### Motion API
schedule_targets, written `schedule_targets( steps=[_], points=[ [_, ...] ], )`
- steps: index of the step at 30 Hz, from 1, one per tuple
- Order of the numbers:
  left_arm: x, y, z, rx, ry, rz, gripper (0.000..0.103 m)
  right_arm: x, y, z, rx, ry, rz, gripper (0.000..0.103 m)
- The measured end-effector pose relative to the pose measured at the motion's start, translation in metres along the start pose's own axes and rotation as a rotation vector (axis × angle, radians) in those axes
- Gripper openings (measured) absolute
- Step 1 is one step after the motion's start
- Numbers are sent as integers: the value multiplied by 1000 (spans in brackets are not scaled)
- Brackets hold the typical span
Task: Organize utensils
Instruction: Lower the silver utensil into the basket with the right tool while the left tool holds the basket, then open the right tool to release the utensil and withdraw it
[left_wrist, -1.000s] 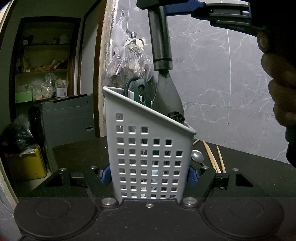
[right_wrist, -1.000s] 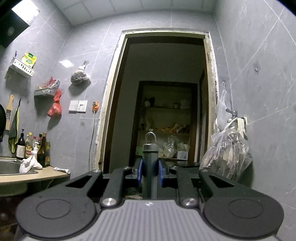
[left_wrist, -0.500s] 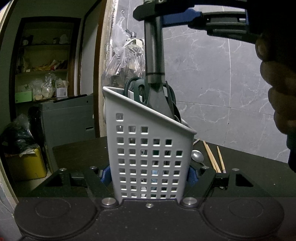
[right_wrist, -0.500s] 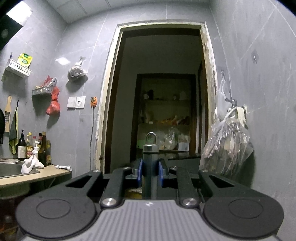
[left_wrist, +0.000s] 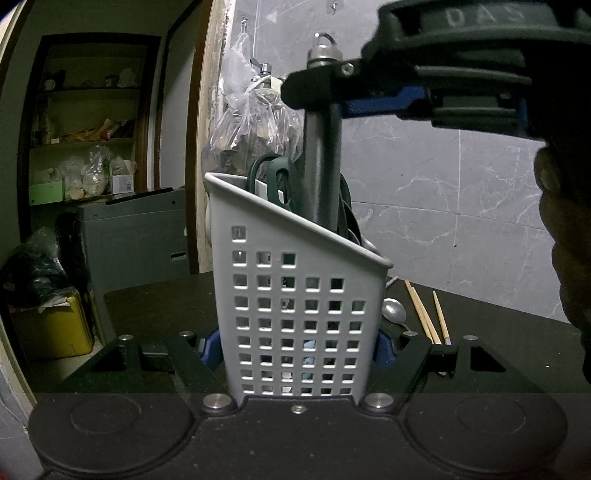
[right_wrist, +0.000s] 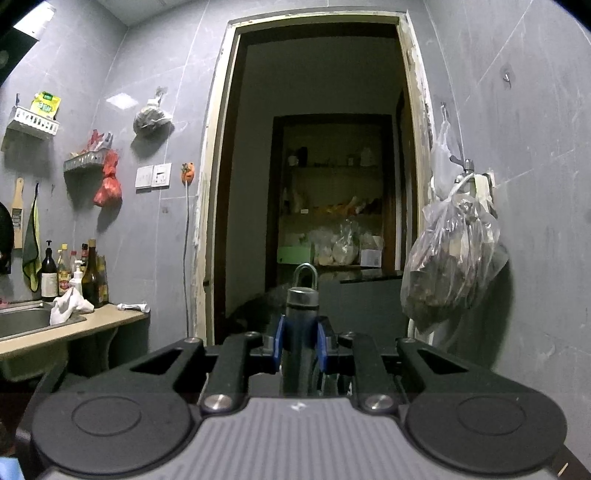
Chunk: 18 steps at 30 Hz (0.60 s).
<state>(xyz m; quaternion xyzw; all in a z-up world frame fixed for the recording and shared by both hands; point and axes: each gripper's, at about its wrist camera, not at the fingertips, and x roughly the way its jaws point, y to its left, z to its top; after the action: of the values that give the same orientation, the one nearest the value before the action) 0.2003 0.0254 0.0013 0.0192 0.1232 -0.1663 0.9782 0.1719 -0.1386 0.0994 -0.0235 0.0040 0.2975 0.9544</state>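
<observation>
White perforated utensil caddy (left_wrist: 295, 314), slanted rim, upright on dark counter (left_wrist: 498, 332). Inside: steel-handled utensil (left_wrist: 321, 166) near vertical, hang loop on top, lower part below rim; dark green scissor handles (left_wrist: 275, 177) just beside it. Behind caddy on counter: metal spoon (left_wrist: 394, 310), bowl up; wooden chopsticks (left_wrist: 424, 314) lying close by.

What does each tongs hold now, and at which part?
The left tongs clamp the white perforated utensil holder at its lower side walls. The right tongs grip the metal-handled utensil near the top of its handle.
</observation>
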Motion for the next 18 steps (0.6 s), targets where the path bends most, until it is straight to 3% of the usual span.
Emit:
schedule_targets(
  steps=[18],
  points=[
    [0, 0, 0, 0, 0, -1, 77, 0, 3, -6, -25, 23, 11, 22]
  ],
)
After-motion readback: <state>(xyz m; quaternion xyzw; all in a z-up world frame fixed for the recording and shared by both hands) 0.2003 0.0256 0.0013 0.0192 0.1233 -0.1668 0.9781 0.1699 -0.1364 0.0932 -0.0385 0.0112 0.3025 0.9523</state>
